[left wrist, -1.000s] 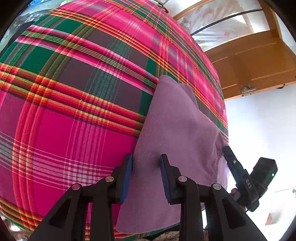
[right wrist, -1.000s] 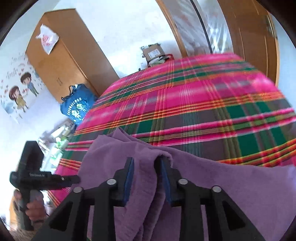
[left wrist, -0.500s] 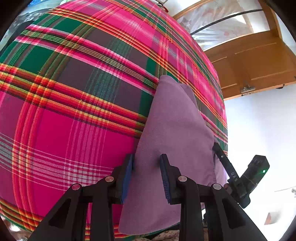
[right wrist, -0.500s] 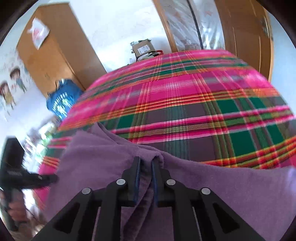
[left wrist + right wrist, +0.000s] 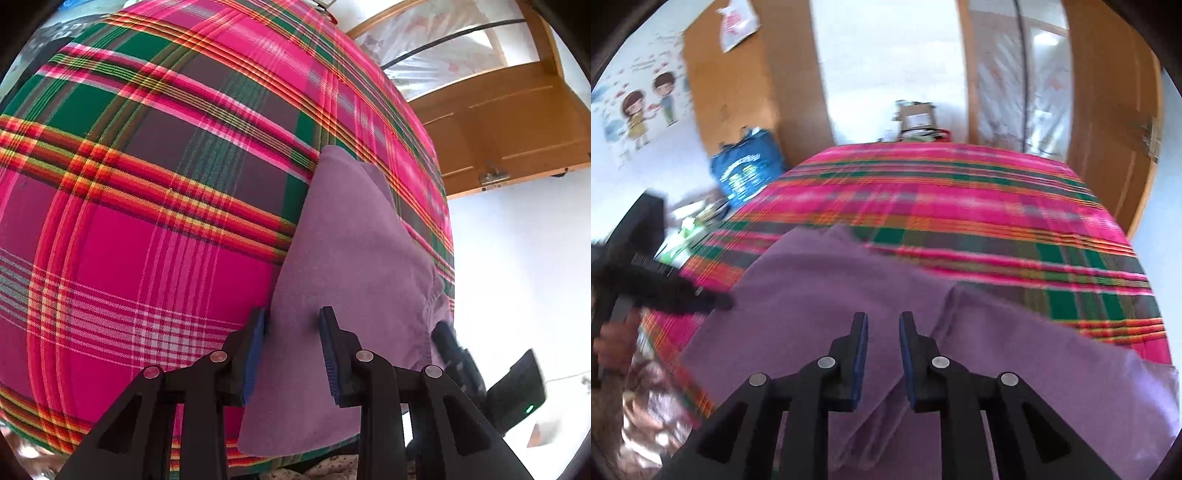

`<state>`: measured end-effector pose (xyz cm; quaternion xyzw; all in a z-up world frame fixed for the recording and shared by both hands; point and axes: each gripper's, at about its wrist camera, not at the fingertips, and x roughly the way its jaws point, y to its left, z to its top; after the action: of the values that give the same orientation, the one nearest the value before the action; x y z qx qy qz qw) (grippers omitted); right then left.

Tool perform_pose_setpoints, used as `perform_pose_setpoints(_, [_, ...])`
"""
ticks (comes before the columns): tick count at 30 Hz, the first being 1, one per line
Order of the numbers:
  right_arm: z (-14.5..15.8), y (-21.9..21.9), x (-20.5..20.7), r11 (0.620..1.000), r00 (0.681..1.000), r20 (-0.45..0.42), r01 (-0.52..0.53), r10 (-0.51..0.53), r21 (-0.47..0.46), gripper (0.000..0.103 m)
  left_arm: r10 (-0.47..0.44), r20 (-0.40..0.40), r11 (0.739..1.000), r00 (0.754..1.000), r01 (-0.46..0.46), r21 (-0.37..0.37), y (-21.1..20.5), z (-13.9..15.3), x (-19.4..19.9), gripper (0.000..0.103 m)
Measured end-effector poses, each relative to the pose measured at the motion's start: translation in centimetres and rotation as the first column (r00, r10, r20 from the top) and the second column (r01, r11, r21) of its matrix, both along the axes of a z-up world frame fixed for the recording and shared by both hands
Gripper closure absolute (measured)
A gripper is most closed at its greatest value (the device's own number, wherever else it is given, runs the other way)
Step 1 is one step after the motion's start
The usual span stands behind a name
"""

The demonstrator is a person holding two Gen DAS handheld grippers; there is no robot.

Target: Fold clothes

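One purple garment [image 5: 351,258] lies on the plaid bedspread [image 5: 147,221] near its edge. Two grippers: the left gripper [image 5: 293,325] spread wide over it, empty; the right gripper [image 5: 882,332], pinching cloth a moment ago, now parted, empty.

Right gripper [image 5: 476,373] smearing at the frame edge, purple cloth [image 5: 849,295] running off the bottom, blanket [image 5: 960,192] blurring

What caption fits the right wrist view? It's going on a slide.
Right gripper open above the purple cloth on a plaid bedspread.
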<state>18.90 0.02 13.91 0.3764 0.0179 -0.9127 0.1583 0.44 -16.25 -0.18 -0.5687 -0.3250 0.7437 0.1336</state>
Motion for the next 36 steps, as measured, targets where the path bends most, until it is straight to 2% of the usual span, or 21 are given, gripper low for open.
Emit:
perform_pose_setpoints(4, [-1.5,-0.3,1.2,0.999,1.000,-0.003,0.002,-0.002,0.047,0.083,-0.001,-0.002,1.000,1.000,0.001,0.003,0.0,0.1,0.2,0.072])
perform_pose_setpoints(8, [-1.7,0.4,2.1,0.999,0.999,-0.030,0.027,-0.026,0.028,0.074,-0.004,0.002,1.000,1.000,0.004,0.001,0.1,0.2,0.8,0.072])
perform_pose_setpoints(12, [-0.6,0.5,3.1,0.999,0.997,-0.067,0.033,-0.033,-0.004,0.074,-0.010,-0.001,1.000,1.000,0.010,0.000,0.0,0.4,1.2,0.072])
perform_pose_setpoints(19, [-2.2,-0.2,4.0,1.000,0.998,-0.065,-0.001,0.002,0.010,0.073,-0.007,0.001,1.000,1.000,0.007,0.014,0.0,0.1,1.7,0.072])
perform_pose_setpoints(24, [-1.5,-0.1,4.3,1.000,0.997,-0.073,0.014,-0.014,0.008,0.073,-0.006,0.000,1.000,1.000,0.006,0.015,-0.2,0.2,2.2,0.072])
perform_pose_setpoints(29, [0.3,-2.3,5.2,0.998,0.989,-0.135,-0.059,0.056,-0.014,0.073,-0.014,0.001,1.000,1.000,0.014,0.028,-0.5,0.0,2.8,0.072])
perform_pose_setpoints(36, [-0.1,-8.4,6.1,0.966,0.955,-0.147,-0.250,0.257,0.066,0.073,-0.023,-0.002,0.999,1.000,0.023,0.047,-0.8,-0.2,3.8,0.072])
